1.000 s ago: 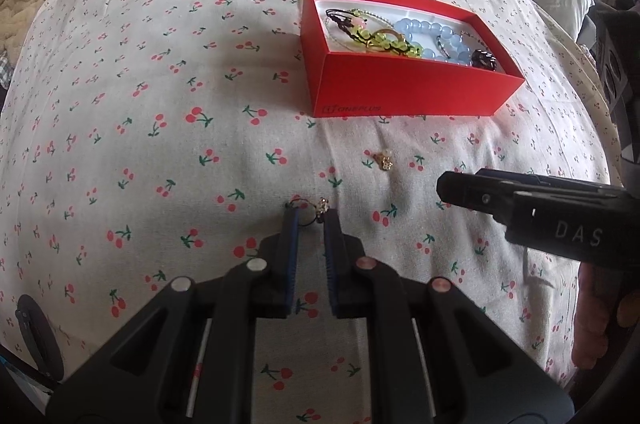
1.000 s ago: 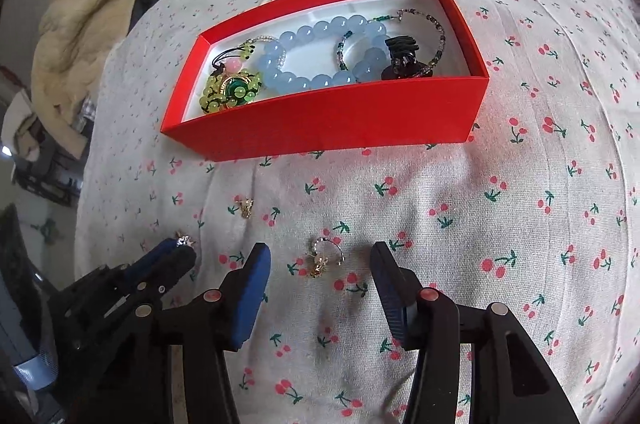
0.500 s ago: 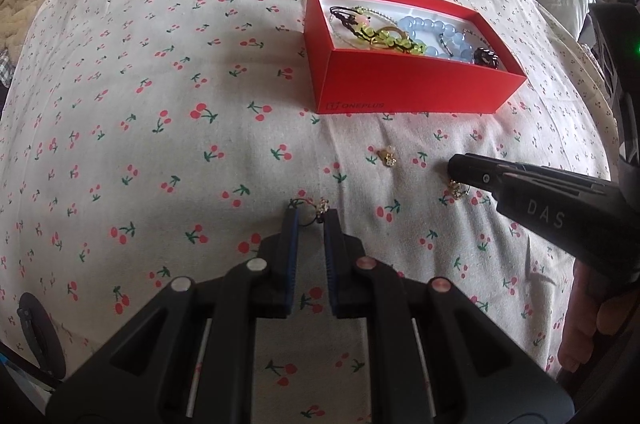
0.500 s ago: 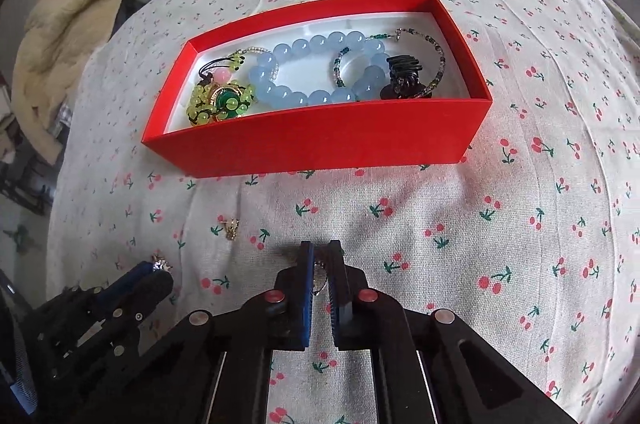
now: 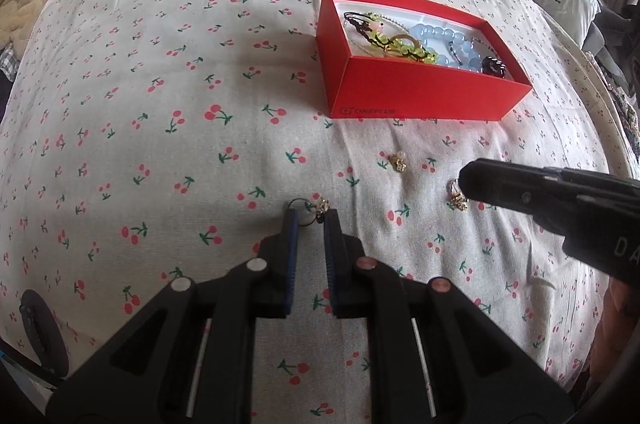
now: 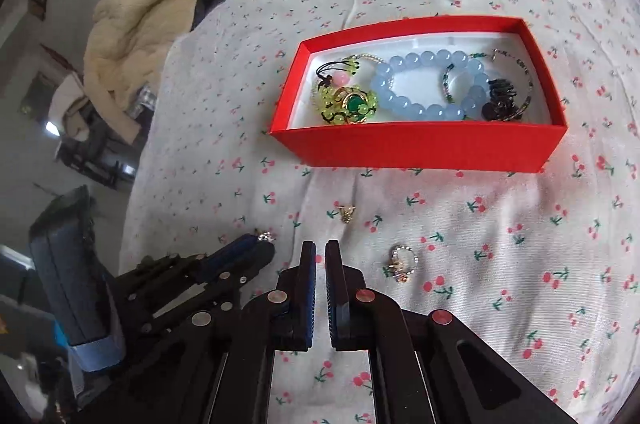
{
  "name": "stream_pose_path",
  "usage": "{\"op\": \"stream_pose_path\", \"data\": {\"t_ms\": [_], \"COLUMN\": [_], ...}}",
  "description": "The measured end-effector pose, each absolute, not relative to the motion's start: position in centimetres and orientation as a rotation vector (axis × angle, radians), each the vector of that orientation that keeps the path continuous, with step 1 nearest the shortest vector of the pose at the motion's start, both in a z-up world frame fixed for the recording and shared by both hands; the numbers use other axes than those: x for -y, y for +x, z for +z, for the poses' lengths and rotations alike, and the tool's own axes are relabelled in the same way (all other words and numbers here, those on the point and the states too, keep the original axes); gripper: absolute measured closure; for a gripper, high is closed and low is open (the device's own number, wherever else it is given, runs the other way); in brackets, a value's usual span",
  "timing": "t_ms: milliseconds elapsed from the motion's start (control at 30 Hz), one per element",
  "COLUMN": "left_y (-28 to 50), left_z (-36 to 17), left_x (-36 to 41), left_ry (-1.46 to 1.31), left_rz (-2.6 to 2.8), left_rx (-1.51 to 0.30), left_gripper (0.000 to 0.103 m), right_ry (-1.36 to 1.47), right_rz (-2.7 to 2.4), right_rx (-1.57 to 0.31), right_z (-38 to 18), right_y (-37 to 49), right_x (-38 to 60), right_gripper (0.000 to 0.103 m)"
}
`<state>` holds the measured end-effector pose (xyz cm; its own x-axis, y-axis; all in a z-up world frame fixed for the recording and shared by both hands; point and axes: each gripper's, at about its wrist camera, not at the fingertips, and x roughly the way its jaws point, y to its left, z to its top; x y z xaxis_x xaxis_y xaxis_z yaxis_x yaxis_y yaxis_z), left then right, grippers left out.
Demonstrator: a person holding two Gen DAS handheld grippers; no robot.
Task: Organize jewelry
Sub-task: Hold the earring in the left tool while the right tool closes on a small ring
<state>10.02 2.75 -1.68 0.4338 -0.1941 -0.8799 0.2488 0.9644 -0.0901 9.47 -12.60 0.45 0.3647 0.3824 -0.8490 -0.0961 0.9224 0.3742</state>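
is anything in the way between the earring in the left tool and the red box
Nothing visible blocks it. Between the earring held by the left tool and the red box there is only bare cloth; a small gold stud lies flat, off to the right. The box's near wall has to be cleared.

Soft, even daylight, faint shadows, sharp centres, with strong fisheye bending and dark corners.
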Motion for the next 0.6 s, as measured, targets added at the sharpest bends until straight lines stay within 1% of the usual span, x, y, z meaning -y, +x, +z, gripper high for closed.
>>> {"op": "stream_pose_path", "data": {"t_ms": [33, 67, 267, 367, 400, 467, 500, 600], "left_y": [10.0, 10.1, 10.0, 10.0, 10.1, 10.1, 10.1, 10.1], "left_z": [-1.7, -1.6, -1.5, -1.5, -1.5, -1.6, -1.6, -1.6], "left_x": [-2.8, -2.8, -3.2, -3.4, -3.5, -3.5, -3.6, -3.6], "left_ry": [0.054, 0.051, 0.041, 0.040, 0.039, 0.037, 0.034, 0.033], "left_rz": [-0.274, -0.271, -0.263, -0.260, -0.258, -0.253, -0.251, -0.250], "left_rx": [-1.088, -1.088, -1.086, -1.089, -1.089, -1.092, -1.093, -1.094], "left_gripper": [0.089, 0.089, 0.089, 0.089, 0.089, 0.089, 0.089, 0.089], "right_ry": [0.242, 0.218, 0.211, 0.224, 0.226, 0.233, 0.238, 0.211], "right_rz": [0.278, 0.247, 0.183, 0.182, 0.181, 0.176, 0.175, 0.150], "right_rx": [-1.150, -1.154, -1.232, -1.260, -1.265, -1.266, -1.262, -1.258], "right_z": [0.5, 0.3, -1.9, -2.7, -2.8, -3.1, -3.1, -3.3], "right_y": [9.4, 9.4, 9.9, 10.1, 10.1, 10.2, 10.2, 10.2], "right_x": [12.6, 12.7, 14.4, 14.4, 14.4, 14.4, 14.3, 13.5], "right_gripper": [0.088, 0.086, 0.084, 0.081, 0.078, 0.070, 0.060, 0.059]}}
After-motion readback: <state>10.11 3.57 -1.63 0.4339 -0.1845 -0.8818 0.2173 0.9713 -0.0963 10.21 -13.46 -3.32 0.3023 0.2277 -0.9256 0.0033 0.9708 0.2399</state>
